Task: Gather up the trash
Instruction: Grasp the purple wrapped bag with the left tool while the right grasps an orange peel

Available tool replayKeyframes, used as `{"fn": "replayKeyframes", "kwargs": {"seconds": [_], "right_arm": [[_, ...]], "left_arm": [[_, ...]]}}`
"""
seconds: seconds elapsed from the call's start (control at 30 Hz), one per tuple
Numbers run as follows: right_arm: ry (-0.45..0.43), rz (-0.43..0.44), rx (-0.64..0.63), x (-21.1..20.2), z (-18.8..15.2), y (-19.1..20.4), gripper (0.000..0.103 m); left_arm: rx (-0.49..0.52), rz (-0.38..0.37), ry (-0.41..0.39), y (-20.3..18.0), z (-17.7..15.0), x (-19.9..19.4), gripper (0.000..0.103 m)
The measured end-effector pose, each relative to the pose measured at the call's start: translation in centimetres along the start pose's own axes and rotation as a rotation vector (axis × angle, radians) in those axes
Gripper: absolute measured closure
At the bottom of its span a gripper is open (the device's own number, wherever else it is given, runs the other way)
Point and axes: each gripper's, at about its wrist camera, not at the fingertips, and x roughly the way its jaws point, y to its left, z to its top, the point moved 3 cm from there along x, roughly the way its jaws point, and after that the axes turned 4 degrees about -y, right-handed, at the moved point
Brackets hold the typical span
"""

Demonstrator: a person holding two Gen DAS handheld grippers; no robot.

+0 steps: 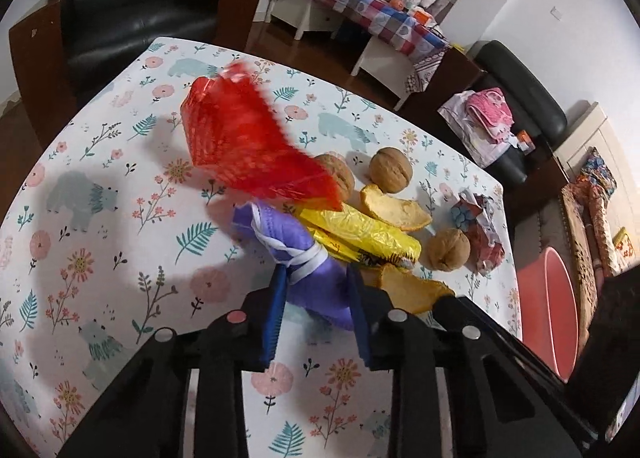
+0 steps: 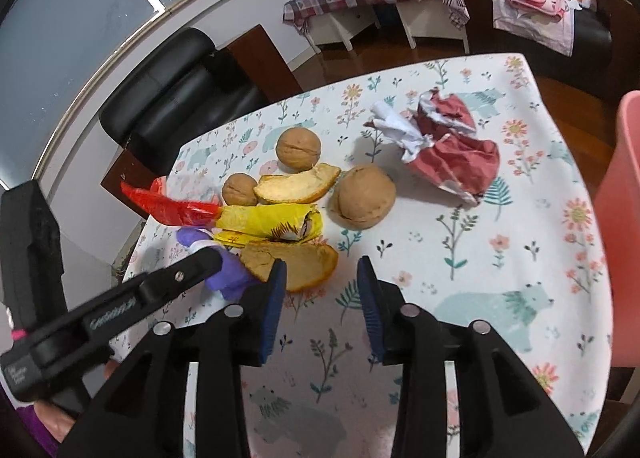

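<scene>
Nearest to me, my left gripper (image 1: 316, 290) has its blue pads (image 1: 276, 310) pinched on a rolled purple face mask (image 1: 304, 258) bound with its white strap; the mask sits between the jaws at the table's near edge. My right gripper (image 2: 322, 290) stands spread, with nothing between its pads; its left pad (image 2: 274, 298) is just beside an orange peel (image 2: 296, 262) lying on the floral tablecloth (image 2: 480, 258).

Just beyond the mask lies a yellow wrapper (image 1: 360, 230), touching it, and a red wrapper (image 1: 244, 133) rises from the same bundle, tilted up and blurred. A second orange peel (image 2: 296, 187) lies behind the yellow wrapper. Three walnuts (image 2: 299, 147) rest around that peel, one touching it at the right.

Further out, apart from the pile, sits a crumpled red paper (image 2: 452, 149) with a white underside. A pink bin (image 1: 548, 306) stands off the table's edge on the floor side. Black chairs (image 2: 180, 89) stand beyond the table.
</scene>
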Motion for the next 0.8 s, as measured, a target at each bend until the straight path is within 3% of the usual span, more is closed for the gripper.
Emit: {"fn": "replayKeyframes", "kwargs": {"seconds": [0.27,0.33,0.43,0.8], "right_arm": [[0.006,-0.003,-0.005,1.1,0.0,0.5,0.067],[0.006,-0.008,-0.022,1.1,-0.1,0.8,0.083],[-0.003,-0.027,-0.049,0.8,-0.3,1.1,0.095],[-0.068,-0.037,-0.048,-3.5,-1.9,0.8,0.097]], "left_arm": [[-0.003,-0.032,0.02,1.0,-0.7,-0.9,0.077],[-0.001,-0.036,0.024,1.5,-1.0,-1.2,0.077],[0.002,-0.041,0.028,1.9,-1.3,-1.7,0.077],[0.055,-0.093,0.045,1.2,-2.5,-3.4,0.077]]}}
